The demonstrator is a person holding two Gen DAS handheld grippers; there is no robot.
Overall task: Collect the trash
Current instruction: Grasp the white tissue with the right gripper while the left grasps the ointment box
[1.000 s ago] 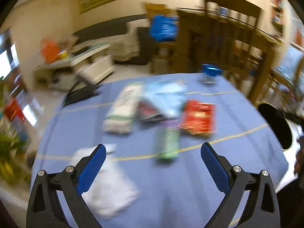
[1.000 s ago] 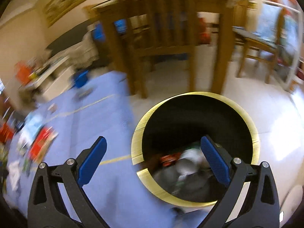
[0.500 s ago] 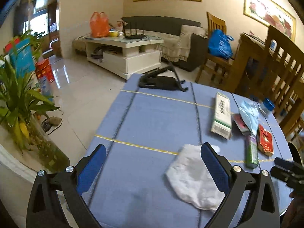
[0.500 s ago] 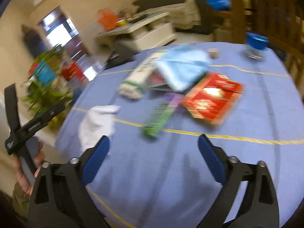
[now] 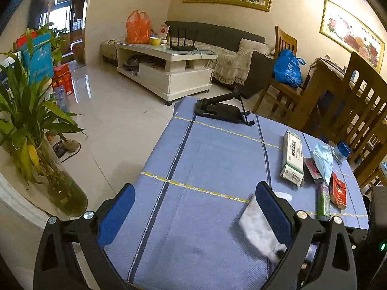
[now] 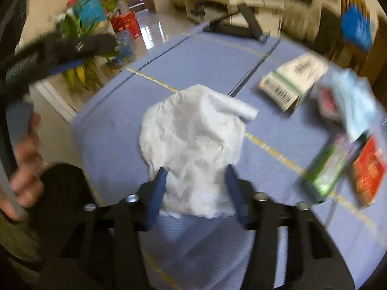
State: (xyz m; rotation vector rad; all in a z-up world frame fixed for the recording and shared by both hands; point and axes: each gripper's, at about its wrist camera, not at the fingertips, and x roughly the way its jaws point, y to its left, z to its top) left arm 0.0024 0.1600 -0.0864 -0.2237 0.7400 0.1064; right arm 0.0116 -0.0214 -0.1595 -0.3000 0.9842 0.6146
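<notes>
A crumpled white tissue (image 6: 193, 140) lies on the blue tablecloth (image 6: 205, 58). My right gripper (image 6: 196, 176) has its fingers on either side of the tissue's near end, partly closed around it. My left gripper (image 5: 193, 207) is open and empty above the table's near left corner; the tissue (image 5: 258, 227) shows behind its right finger. More trash lies to the right: a white and green box (image 5: 292, 159), a blue face mask (image 5: 323, 159), a red packet (image 5: 338, 191) and a green packet (image 5: 323, 201).
A black stand (image 5: 222, 108) sits at the table's far edge. A small blue-lidded jar (image 5: 342, 151) stands at the right edge. Wooden chairs (image 5: 358, 106) stand to the right. A plant in a glass vase (image 5: 36, 149) stands left of the table.
My right gripper has swung from the bin to the table, come down over the white tissue and narrowed around it. My left gripper has turned left and stayed open.
</notes>
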